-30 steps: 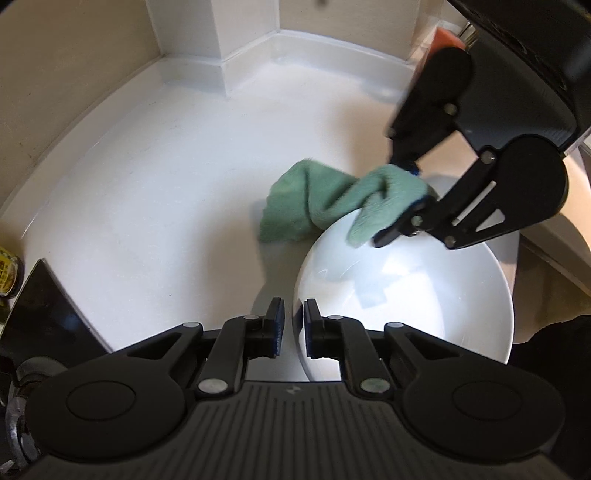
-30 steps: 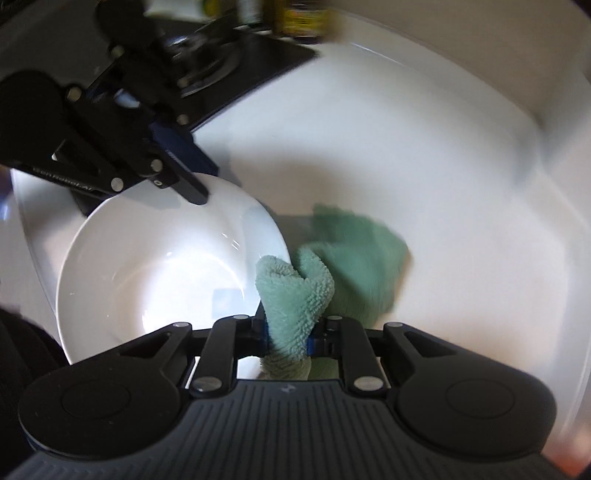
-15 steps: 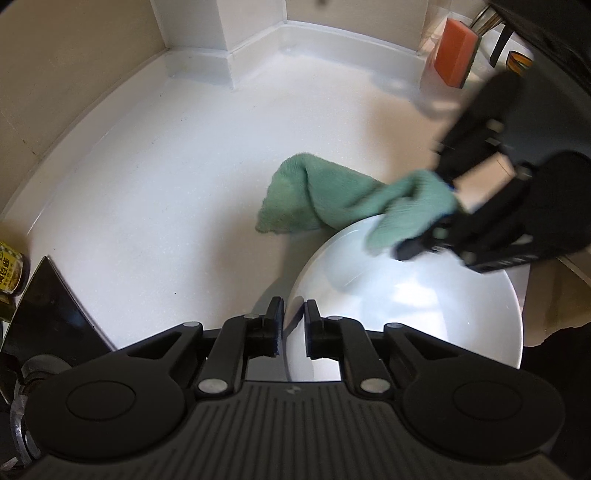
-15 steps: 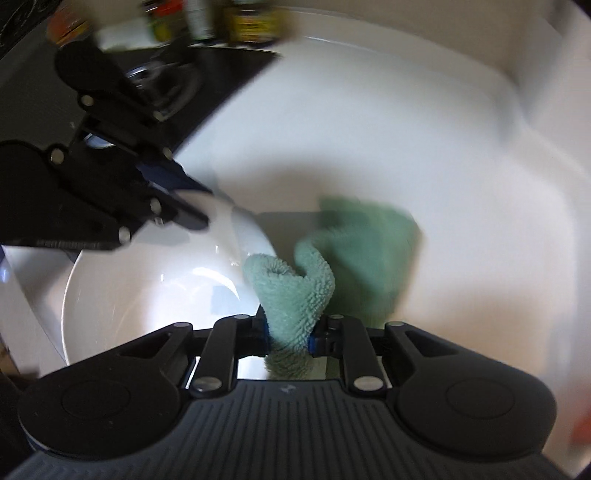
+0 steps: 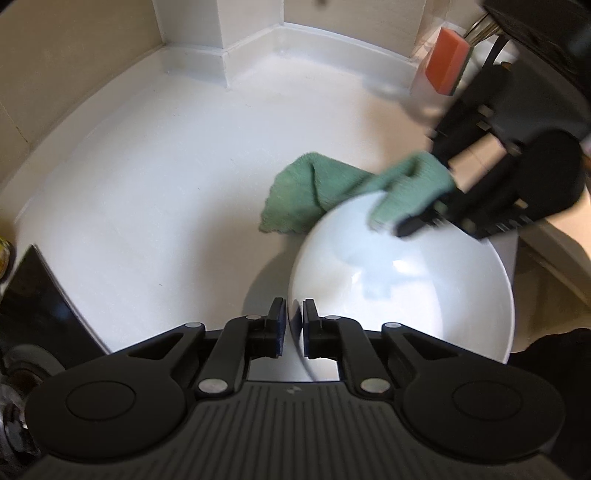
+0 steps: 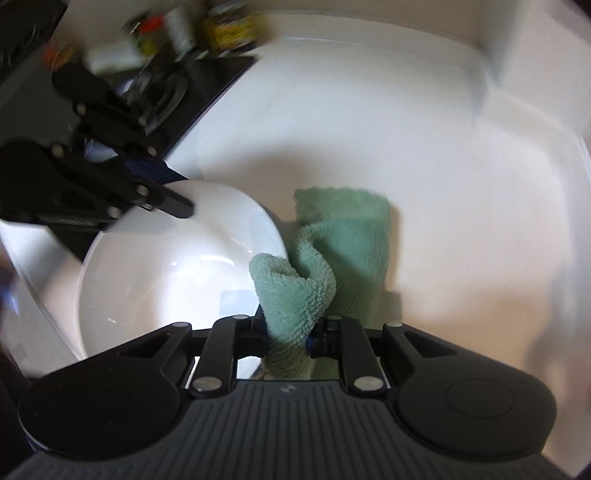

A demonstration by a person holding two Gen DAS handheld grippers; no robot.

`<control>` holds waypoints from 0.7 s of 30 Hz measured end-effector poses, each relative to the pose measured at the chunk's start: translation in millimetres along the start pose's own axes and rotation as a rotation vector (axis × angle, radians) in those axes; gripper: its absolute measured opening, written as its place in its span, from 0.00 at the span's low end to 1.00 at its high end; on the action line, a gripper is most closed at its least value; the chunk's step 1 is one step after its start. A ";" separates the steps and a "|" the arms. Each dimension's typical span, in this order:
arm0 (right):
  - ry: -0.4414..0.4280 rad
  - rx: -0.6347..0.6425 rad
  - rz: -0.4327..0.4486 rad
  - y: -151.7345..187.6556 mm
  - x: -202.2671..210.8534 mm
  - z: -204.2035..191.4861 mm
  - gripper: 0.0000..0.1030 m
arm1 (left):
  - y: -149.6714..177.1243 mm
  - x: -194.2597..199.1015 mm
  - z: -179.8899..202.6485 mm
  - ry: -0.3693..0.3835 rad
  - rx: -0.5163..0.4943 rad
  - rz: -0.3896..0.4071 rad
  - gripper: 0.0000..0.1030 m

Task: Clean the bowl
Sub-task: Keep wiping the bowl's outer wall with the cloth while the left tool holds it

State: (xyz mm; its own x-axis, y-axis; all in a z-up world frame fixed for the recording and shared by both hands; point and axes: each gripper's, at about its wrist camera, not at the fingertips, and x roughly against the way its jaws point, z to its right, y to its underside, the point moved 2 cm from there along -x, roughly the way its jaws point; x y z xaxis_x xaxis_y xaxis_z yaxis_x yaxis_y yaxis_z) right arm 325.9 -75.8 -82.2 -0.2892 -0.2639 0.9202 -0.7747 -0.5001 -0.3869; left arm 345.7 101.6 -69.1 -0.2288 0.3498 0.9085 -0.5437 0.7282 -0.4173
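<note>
A white bowl point(image 5: 406, 280) sits on the white counter, also seen in the right wrist view point(image 6: 166, 280). My left gripper point(image 5: 294, 325) is shut on the bowl's near rim, one finger inside and one outside. My right gripper point(image 6: 288, 332) is shut on a green cloth point(image 6: 295, 295). The cloth point(image 5: 332, 188) drapes over the bowl's far rim, with its loose end lying on the counter behind. In the left wrist view the right gripper point(image 5: 424, 218) is at the far rim.
The white counter point(image 5: 147, 177) ends at a raised back edge and walls. An orange sponge point(image 5: 447, 59) stands at the back right. A black stove top point(image 6: 192, 96) with jars point(image 6: 229, 29) behind it lies to the left.
The right gripper has moved with the cloth along the bowl's far rim, to the right in the left wrist view. The left gripper keeps its hold on the rim.
</note>
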 end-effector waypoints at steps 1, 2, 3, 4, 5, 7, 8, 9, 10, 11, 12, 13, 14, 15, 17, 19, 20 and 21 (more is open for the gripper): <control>0.002 0.052 -0.015 -6.0 -1.2 -1.5 0.13 | -0.4 -0.5 -0.3 -0.007 -0.001 -0.004 0.08; 0.001 0.103 -0.025 -11.5 -3.1 -4.3 0.14 | -0.9 -0.9 -0.6 -0.013 -0.001 -0.007 0.08; 0.000 0.187 -0.036 -20.1 -6.5 -9.4 0.14 | -1.3 -1.4 -0.8 -0.020 -0.002 -0.011 0.08; 0.006 0.250 -0.036 -25.8 -9.0 -14.0 0.15 | -1.7 -1.9 -1.1 -0.026 -0.002 -0.014 0.08; 0.011 0.307 -0.036 -31.1 -11.4 -18.3 0.15 | -2.2 -2.4 -1.4 -0.033 -0.003 -0.018 0.08; 0.015 0.361 -0.025 -37.5 -15.1 -23.8 0.16 | -3.1 -3.3 -1.9 -0.046 -0.004 -0.025 0.08; 0.016 0.387 -0.017 -40.8 -16.9 -26.4 0.17 | -3.6 -3.9 -2.8 -0.048 -0.010 -0.032 0.08; 0.016 0.404 -0.009 -43.6 -18.6 -28.3 0.17 | -4.2 -4.6 -3.8 -0.049 -0.017 -0.039 0.08; 0.014 0.384 -0.006 -44.5 -19.1 -26.9 0.17 | -4.6 -4.5 -4.8 -0.049 -0.017 -0.041 0.08; 0.011 0.344 -0.004 -44.1 -18.5 -24.2 0.17 | -5.0 -4.6 -5.5 -0.052 -0.009 -0.041 0.07; 0.011 0.305 0.000 -43.0 -18.1 -22.2 0.16 | -5.3 -4.7 -5.3 -0.056 -0.002 -0.039 0.07; 0.010 0.238 0.007 -39.7 -16.9 -18.9 0.16 | -5.6 -4.9 -4.8 -0.060 0.004 -0.037 0.08; 0.009 0.157 0.010 -35.1 -15.2 -14.6 0.16 | -5.5 -4.5 -3.5 -0.067 0.007 -0.031 0.08; 0.008 0.075 0.012 -30.5 -13.5 -10.3 0.16 | -5.2 -4.0 -2.0 -0.074 0.010 -0.024 0.09; 0.005 -0.090 0.017 -20.7 -10.0 -2.1 0.15 | -4.9 -5.4 2.3 -0.094 0.004 -0.015 0.10; -0.001 -0.265 0.019 -5.8 -6.6 2.4 0.15 | -4.3 -7.2 4.9 -0.105 -0.005 -0.009 0.12; -0.005 -0.297 0.020 -0.8 -5.7 1.6 0.15 | -4.0 -7.2 4.9 -0.105 -0.008 -0.004 0.12; -0.013 -0.334 0.019 6.8 -4.0 0.2 0.16 | -3.8 -7.3 4.9 -0.106 -0.010 0.000 0.13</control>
State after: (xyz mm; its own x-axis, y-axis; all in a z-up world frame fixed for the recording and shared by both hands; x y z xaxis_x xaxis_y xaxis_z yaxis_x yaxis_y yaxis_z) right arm 321.9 -78.4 -88.5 -0.3003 -0.2819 0.9112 -0.9113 -0.1972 -0.3613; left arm 345.5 93.4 -74.1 -0.3132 0.2860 0.9056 -0.5356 0.7342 -0.4171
